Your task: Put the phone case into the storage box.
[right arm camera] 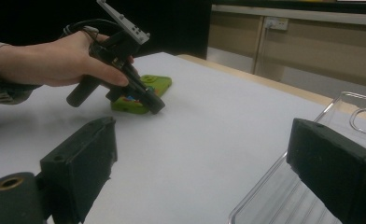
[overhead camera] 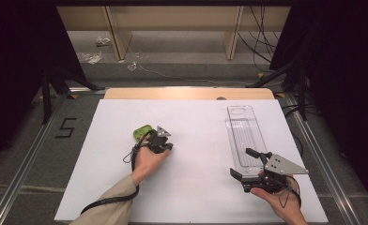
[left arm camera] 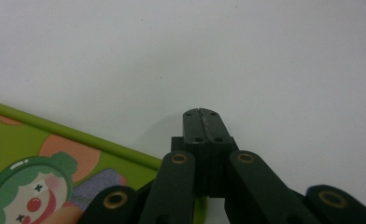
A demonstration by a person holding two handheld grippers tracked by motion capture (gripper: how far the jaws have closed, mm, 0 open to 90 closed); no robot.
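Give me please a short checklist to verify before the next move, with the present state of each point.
1. Left gripper jaws shut with nothing between them: ok.
2. Left gripper tips beside the flat green box with a clown picture, not over it: ok.
3. Right gripper jaws open: ok.
4. Long clear plastic tray lies flat on the white table sheet, near end at the right gripper: ok.
5. Right gripper touching the tray: cannot tell.
6. Green box apart from the tray: ok.

green clown-print case [overhead camera: 141, 132], clear tray [overhead camera: 244, 136], white table [overhead camera: 191, 187], black fingers [right arm camera: 85, 158]
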